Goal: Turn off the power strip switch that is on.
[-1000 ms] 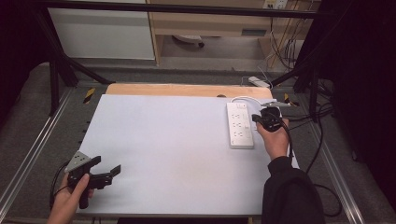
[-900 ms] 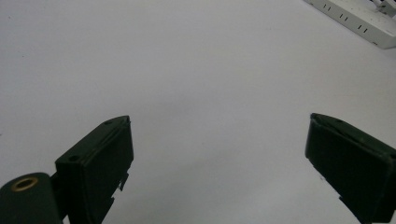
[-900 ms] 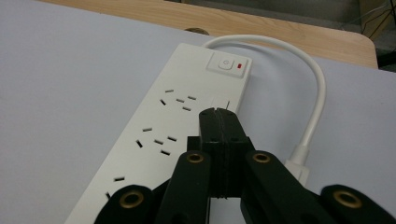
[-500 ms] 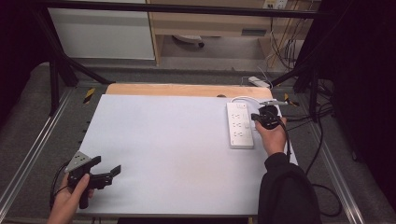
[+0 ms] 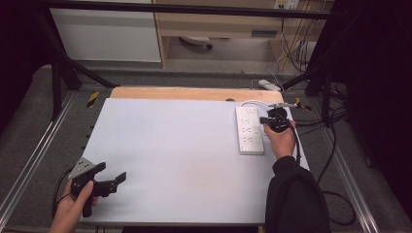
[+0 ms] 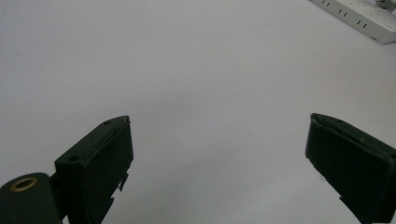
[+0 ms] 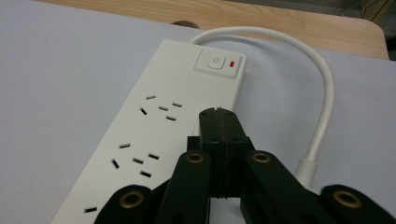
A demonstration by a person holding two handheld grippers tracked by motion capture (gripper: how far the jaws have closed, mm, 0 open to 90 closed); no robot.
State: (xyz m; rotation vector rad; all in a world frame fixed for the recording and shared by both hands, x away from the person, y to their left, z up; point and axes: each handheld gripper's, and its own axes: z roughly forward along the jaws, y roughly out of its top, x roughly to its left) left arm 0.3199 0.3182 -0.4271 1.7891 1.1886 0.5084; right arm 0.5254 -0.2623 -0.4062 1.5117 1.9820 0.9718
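Since the earlier frames, we see our right hand (image 5: 281, 140) shifted slightly along the right edge of the power strip (image 5: 249, 129), while our left hand (image 5: 73, 208) lies where it lay, at the near left corner of the table (image 5: 184, 160).

High view: the white power strip lies lengthwise near the far right of the table's pale sheet, its white cable (image 5: 252, 103) looping out from its far end. Our right gripper (image 5: 266, 120) is over the strip's right edge, close to that far end. Our left gripper (image 5: 111, 177) is well apart from the strip, pointing across the bare sheet.

Right gripper view: the two black fingers (image 7: 219, 128) are pressed flat together with nothing between them. Their tips are over the upper face of the strip (image 7: 154, 130), just short of the switch (image 7: 214, 61), beside which a small red indicator (image 7: 232, 63) shows. We cannot tell whether the tips touch the strip's surface. Socket slots (image 7: 161, 108) run along the strip to one side of the fingers; the cable (image 7: 322, 107) curves round on the other side.

Left gripper view: the fingers (image 6: 98, 163) stand wide apart, holding nothing, above bare sheet. One end of the strip (image 6: 359, 16) appears far off in the upper right corner.
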